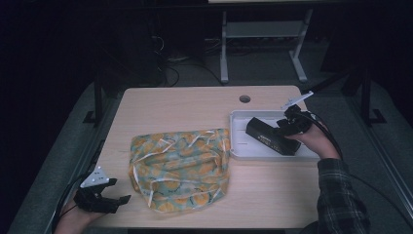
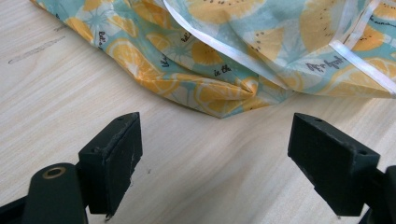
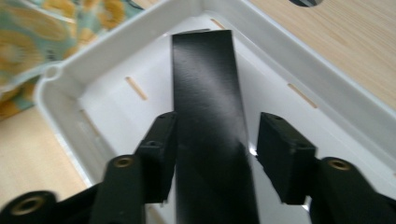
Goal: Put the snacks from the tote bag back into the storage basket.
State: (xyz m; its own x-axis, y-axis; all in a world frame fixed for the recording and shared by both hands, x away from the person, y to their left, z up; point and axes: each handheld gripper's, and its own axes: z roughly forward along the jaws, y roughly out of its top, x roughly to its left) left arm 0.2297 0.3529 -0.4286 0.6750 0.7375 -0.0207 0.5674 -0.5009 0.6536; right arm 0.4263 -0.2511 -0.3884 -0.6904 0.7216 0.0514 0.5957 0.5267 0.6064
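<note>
Black box (image 3: 208, 107): inside the white tray (image 3: 70, 93), between the right tool's (image 3: 212, 154) jaws; one touches, one stands off.
Left tool (image 2: 215, 158): wide, empty, near the cloth (image 2: 243, 56).
Left to do: likely gripping the box.

On the citrus-print cloth (image 2: 243, 51) we find small black script among the orange slices, but we can only half read it: something like "in the" near the fold; the other words stay illegible.
</note>
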